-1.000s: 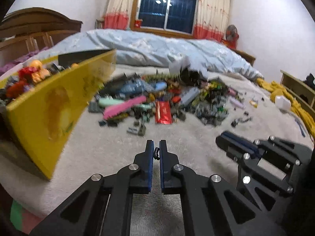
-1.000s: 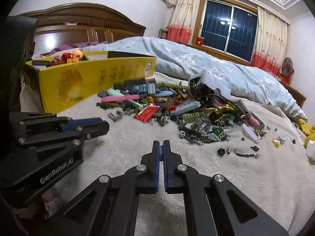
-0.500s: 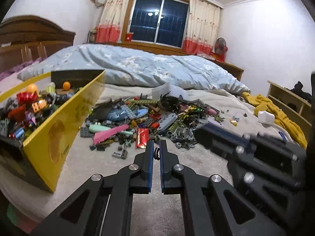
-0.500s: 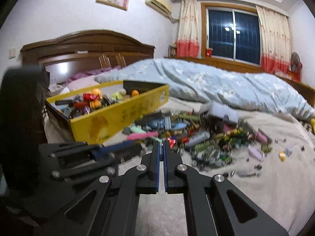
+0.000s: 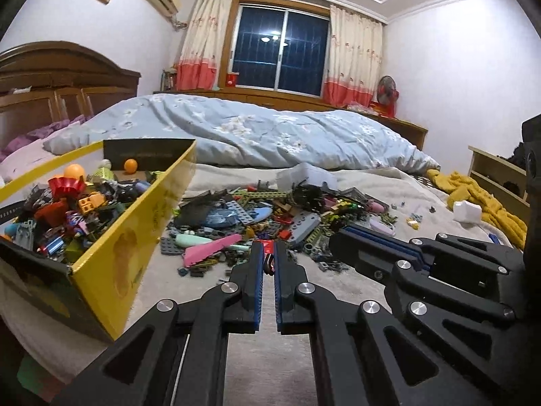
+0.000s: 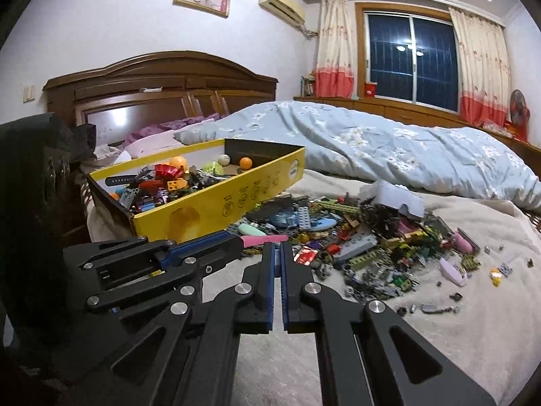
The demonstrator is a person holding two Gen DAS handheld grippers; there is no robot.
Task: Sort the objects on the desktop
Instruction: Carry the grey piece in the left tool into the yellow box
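With our left gripper (image 5: 268, 264) pinching a small dark piece and our right gripper (image 6: 277, 260) pressed together empty, we judge the heaped bricks (image 6: 365, 247) beside the yellow box (image 6: 216, 203) light, rigid, best pinched across flat edges.

Yellow box (image 6: 216, 203), floral blue duvet (image 6: 389, 149)

My left gripper (image 5: 267, 264) is looking like matt black plastic with shiny round metal screws, and my right gripper (image 6: 280, 264) is looking the same. Their inner pads are showing ridged blue, maybe rubber. The yellow box (image 6: 216, 203) is looking like smooth, slightly shiny cardboard. The toy pile (image 5: 270, 216) is shining like hard plastic. The cream blanket (image 6: 473, 321) is looking fuzzy, the blue quilt (image 5: 270, 135) soft cloth, the headboard (image 6: 162, 81) glossy wood.
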